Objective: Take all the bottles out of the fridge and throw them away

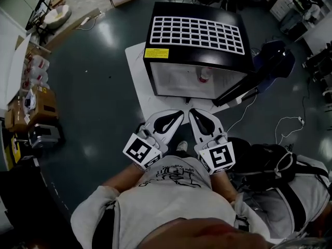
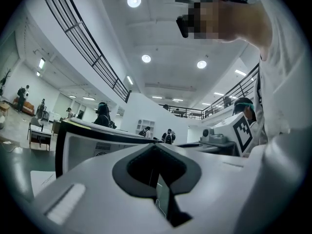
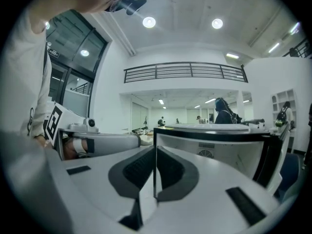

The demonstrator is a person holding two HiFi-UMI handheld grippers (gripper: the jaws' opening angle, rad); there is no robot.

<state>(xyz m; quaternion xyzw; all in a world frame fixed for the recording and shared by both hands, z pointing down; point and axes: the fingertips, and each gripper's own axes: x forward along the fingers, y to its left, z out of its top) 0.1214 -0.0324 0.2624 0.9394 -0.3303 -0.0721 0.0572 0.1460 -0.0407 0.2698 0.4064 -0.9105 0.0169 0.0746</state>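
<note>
A small black fridge [image 1: 197, 40] stands on the floor ahead of me, its glass door [image 1: 239, 91] swung open to the right. Inside, behind the front opening, stands one bottle [image 1: 204, 75] with a red cap. My left gripper [image 1: 181, 113] and right gripper [image 1: 191, 111] are held side by side just short of the fridge, both shut with nothing between the jaws. In the left gripper view the left gripper [image 2: 158, 178] points past the fridge [image 2: 83, 145]. The right gripper view has the right gripper [image 3: 155, 172] aimed at the fridge [image 3: 214, 147].
The fridge sits on a white mat [image 1: 136, 71]. A dark blue object [image 1: 275, 58] stands behind the open door, with a white cable [image 1: 288, 123] on the floor. Boxes and clutter [image 1: 36, 102] line the left wall. A black backpack [image 1: 264, 165] lies at my right.
</note>
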